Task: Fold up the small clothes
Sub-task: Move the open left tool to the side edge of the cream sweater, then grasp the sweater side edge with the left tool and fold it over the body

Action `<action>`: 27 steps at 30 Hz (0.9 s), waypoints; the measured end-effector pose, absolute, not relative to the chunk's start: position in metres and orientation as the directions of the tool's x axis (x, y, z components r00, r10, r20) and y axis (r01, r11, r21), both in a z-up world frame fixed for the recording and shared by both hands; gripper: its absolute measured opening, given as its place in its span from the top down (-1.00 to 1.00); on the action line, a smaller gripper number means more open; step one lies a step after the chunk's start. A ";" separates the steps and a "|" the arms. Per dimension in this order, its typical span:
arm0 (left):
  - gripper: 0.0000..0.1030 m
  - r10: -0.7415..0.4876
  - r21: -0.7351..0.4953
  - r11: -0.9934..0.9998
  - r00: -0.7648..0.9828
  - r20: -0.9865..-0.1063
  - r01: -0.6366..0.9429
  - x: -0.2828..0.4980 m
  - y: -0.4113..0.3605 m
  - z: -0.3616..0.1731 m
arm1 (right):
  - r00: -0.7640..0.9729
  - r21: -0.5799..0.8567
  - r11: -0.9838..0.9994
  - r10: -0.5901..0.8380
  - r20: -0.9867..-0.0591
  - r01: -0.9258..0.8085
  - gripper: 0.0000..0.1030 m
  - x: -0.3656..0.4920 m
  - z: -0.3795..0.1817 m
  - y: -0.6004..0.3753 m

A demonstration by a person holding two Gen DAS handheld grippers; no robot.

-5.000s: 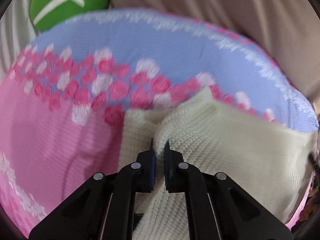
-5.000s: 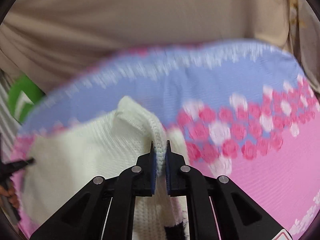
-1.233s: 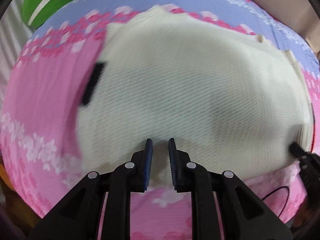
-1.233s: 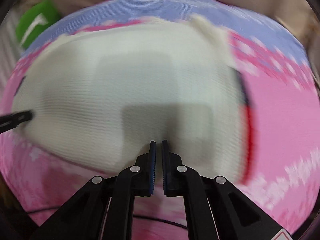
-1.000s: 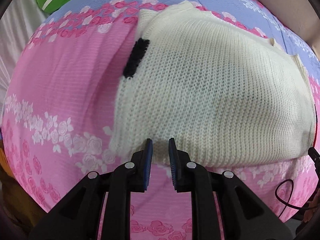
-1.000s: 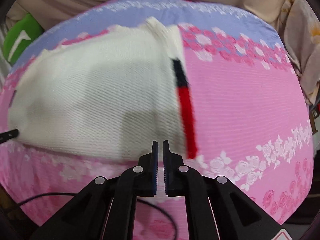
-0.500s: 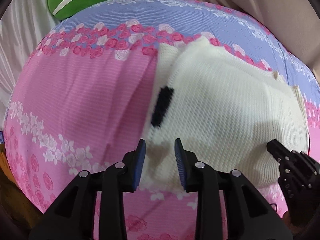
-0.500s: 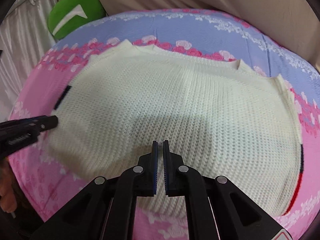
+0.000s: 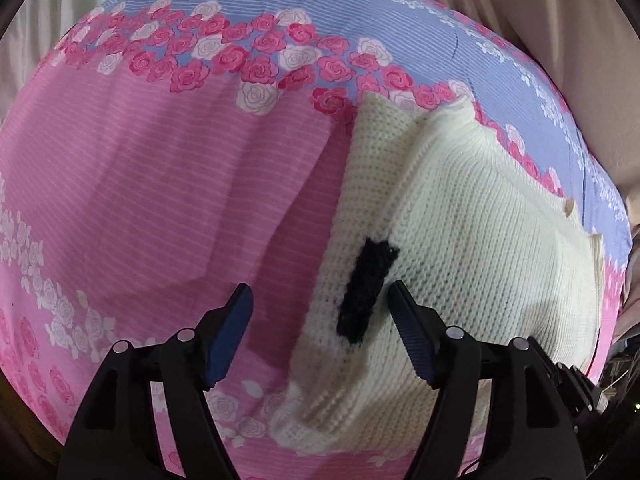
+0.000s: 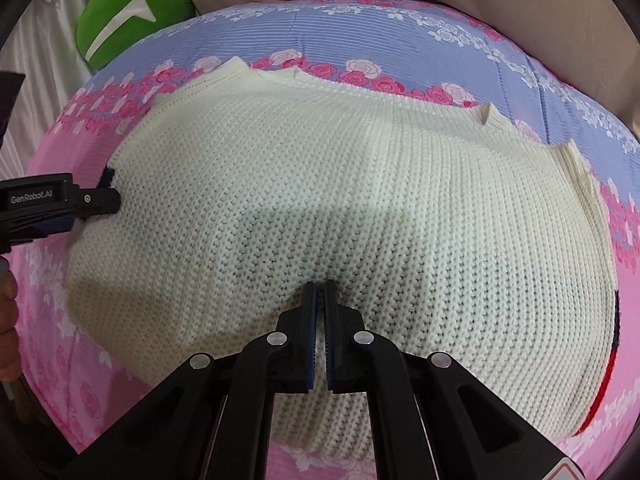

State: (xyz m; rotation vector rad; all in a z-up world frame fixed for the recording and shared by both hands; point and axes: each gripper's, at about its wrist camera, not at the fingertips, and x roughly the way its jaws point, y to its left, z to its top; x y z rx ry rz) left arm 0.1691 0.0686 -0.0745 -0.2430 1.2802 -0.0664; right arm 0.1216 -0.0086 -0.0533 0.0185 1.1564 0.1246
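So my left gripper point(image 9: 320, 312) has just been opening, jaws wide over the chunky cream knit sweater point(image 10: 340, 216)'s black patch point(image 9: 366, 292); right gripper point(image 10: 320, 285) pinched closed, empty, atop it.

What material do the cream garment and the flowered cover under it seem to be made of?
The cream sweater looks like a chunky knit, probably wool or acrylic yarn: rows of raised stitches show clearly, with a matte, soft surface. The flowered bedsheet looks like thin woven cloth, perhaps cotton or polyester: it is flat, with printed roses, fine stripes and sharp creases. The exact fibre cannot be told.
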 end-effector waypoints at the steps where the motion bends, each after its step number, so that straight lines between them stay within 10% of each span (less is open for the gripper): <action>1: -0.32 -0.187 -0.223 0.971 0.302 -0.935 -0.088 0.169 0.069 -0.070 | 0.403 0.090 0.993 0.114 -0.908 -0.079 0.96 0.120 -0.049 -0.011; 27: -0.47 -0.348 -0.393 0.904 0.246 -0.905 -0.166 0.188 0.060 -0.091 | 0.373 0.133 0.986 0.162 -0.913 -0.101 0.87 0.131 -0.051 -0.026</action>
